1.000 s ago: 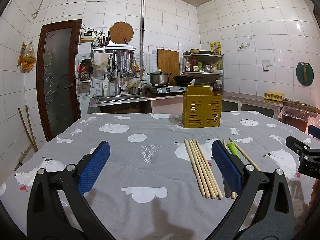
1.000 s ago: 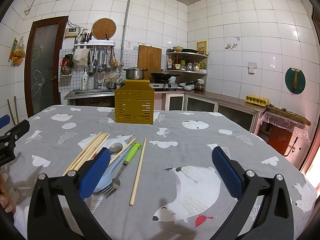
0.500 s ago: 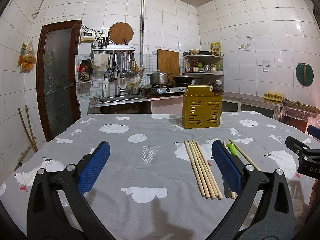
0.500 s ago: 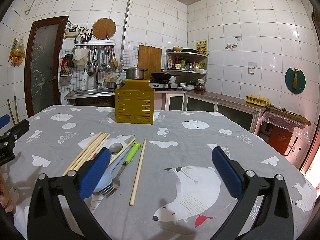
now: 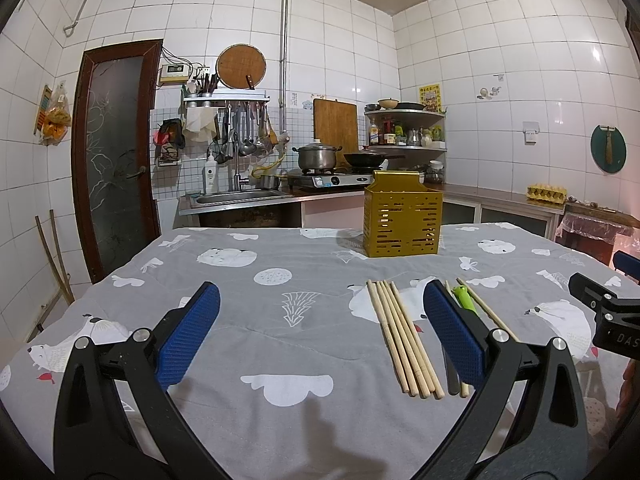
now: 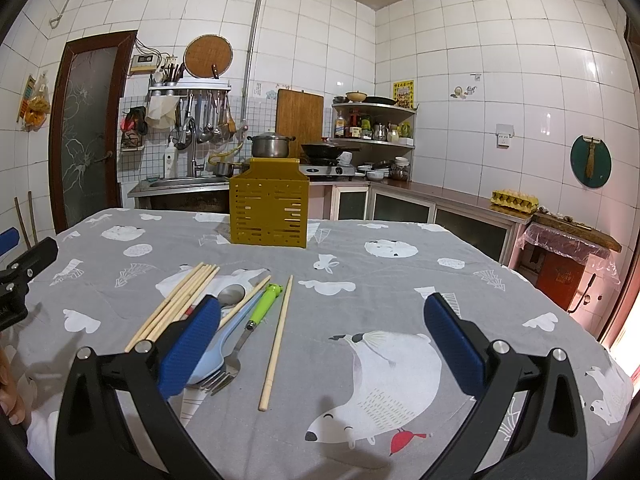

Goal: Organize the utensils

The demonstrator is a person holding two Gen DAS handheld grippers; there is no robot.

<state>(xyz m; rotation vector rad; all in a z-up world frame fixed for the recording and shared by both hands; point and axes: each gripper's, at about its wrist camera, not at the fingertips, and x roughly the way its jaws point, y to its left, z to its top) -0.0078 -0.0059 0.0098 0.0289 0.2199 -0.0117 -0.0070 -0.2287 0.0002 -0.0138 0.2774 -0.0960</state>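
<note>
A yellow slotted utensil holder [image 5: 402, 215] [image 6: 268, 208] stands upright at the far side of the table. Several wooden chopsticks [image 5: 402, 338] [image 6: 176, 302] lie in a bundle on the cloth. Beside them lie a metal spoon [image 6: 232, 294], a light blue spoon [image 6: 224, 344], a green-handled fork [image 6: 256, 316] [image 5: 464, 298] and a single chopstick [image 6: 277, 338]. My left gripper [image 5: 320, 332] hovers open, the bundle near its right finger. My right gripper [image 6: 322, 344] is open too, its left finger over the spoons. Neither holds anything.
The table [image 5: 280, 280] wears a grey cloth with white animal prints. Behind it a counter carries a sink [image 5: 240, 198], a pot [image 5: 317, 157] and a stove. A dark door [image 5: 116, 152] stands at the left. The other gripper shows at each view's edge.
</note>
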